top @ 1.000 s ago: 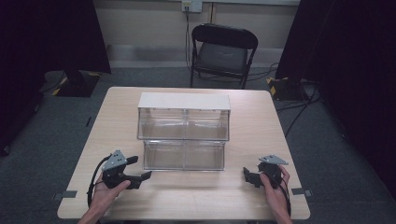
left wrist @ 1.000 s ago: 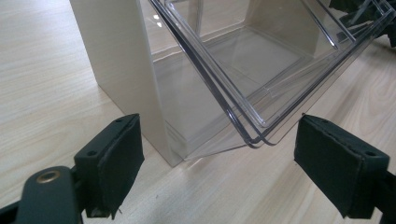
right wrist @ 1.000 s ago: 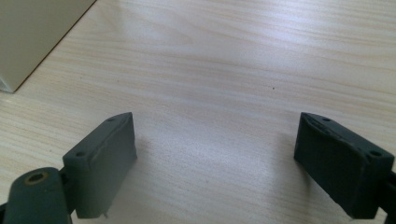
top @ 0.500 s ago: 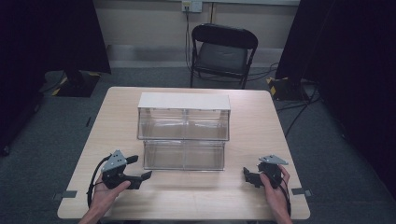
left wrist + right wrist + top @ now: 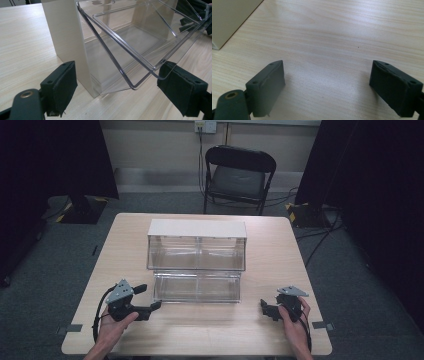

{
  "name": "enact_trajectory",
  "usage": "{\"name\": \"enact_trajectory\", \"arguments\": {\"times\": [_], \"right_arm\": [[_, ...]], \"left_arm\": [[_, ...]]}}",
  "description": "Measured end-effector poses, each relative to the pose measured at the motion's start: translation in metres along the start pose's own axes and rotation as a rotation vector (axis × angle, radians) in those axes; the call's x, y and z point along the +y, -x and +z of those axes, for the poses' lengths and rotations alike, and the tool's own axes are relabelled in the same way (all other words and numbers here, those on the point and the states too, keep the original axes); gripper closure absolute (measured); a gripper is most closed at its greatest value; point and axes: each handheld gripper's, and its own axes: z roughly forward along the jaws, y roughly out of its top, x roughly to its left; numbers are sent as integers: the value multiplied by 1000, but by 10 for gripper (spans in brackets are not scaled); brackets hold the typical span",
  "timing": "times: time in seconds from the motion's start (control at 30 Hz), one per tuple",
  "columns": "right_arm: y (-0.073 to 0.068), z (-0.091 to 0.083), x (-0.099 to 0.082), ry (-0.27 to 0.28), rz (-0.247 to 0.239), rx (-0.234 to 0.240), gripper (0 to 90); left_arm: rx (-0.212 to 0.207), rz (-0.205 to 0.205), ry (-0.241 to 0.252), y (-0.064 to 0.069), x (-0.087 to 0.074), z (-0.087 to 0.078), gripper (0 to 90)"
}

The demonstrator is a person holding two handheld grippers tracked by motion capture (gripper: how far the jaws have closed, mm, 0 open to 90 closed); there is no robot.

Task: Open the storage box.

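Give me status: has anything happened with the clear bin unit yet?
Nothing looks done: the two-tier clear bin unit looks empty. Nothing in hand: left gripper and right gripper are open on the table, the left one facing the lower bin. Everything remains.

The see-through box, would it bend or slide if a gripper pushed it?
The clear two-tier bin unit looks like rigid plastic with stiff side panels, so it probably won't bend. It looks empty on a smooth wooden table, so it would likely slide easily rather than tip.

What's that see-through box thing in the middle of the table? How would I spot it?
On the wooden table, between the left gripper and right gripper, stands a two-tier bin unit. Its clear plastic drawers, stepped under a pale flat top, set it apart.
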Motion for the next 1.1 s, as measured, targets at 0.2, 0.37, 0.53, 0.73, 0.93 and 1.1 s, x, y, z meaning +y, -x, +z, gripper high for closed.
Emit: {"name": "enact_trajectory", "arguments": {"times": [0.2,0.37,0.53,0.73,0.93,1.1], "right_arm": [[0,0,0,-1,-2,6,116],[0,0,0,-1,-2,6,116],[0,0,0,-1,-1,6,116],[0,0,0,-1,-2,6,115],[0,0,0,-1,-4,6,113],[0,0,0,-2,-4,5,113]], "left_arm": [[-27,18,-20,1,2,3,157],[-34,22,-23,4,4,7,155],[-34,21,-18,5,5,6,154],[-28,24,-9,5,7,6,153],[-26,18,6,5,10,5,154],[-25,18,14,5,13,4,154]]}}
